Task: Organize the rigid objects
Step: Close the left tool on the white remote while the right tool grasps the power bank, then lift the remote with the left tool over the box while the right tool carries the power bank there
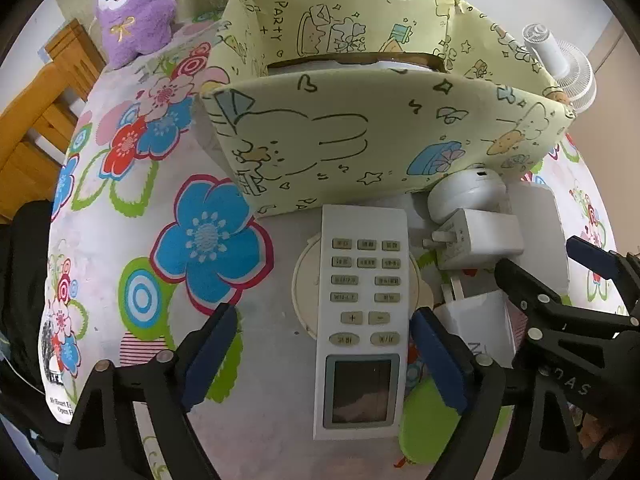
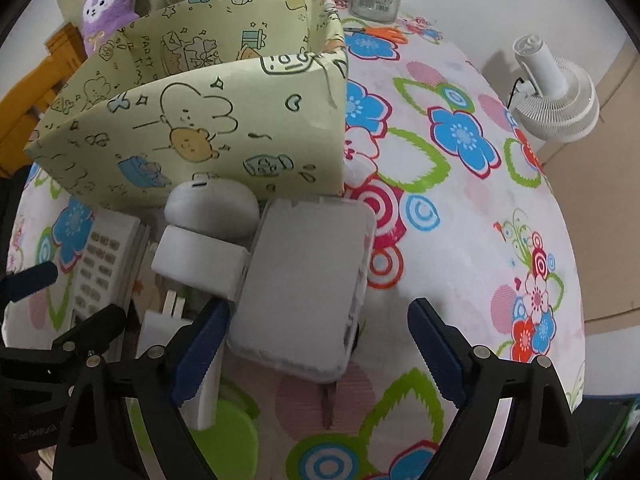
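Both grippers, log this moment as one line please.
left gripper: open, straddling remote | right gripper: open, around white box | yellow bin: behind | nothing lifted

Pale yellow cartoon-print box [image 1: 360,128], white remote [image 1: 360,320], flowered tablecloth [image 1: 160,200], purple plush [image 1: 134,8]

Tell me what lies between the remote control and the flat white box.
In the right wrist view, two white plug adapters lie between the remote control and the flat white box; a rounded white device sits just beyond them.

Soft even indoor light — heavy fisheye warp, dark corners.
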